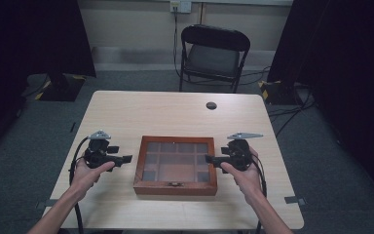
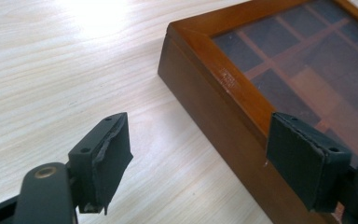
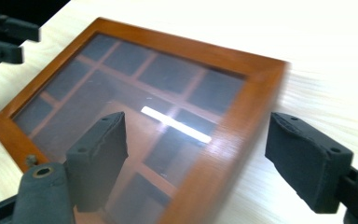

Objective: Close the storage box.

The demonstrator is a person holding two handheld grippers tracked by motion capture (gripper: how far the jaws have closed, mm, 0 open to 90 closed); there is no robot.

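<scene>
We look down on a pale wooden table (image 1: 126, 112) where a shut wooden box (image 1: 175, 187) with a glass lid sits near the front edge. On either side of it a hand holds a gripper — the left gripper (image 1: 126, 159) and the right gripper (image 1: 210, 159) — each aimed inward at the box, neither touching it. Behind the table stands a folding chair (image 1: 213, 56).
</scene>
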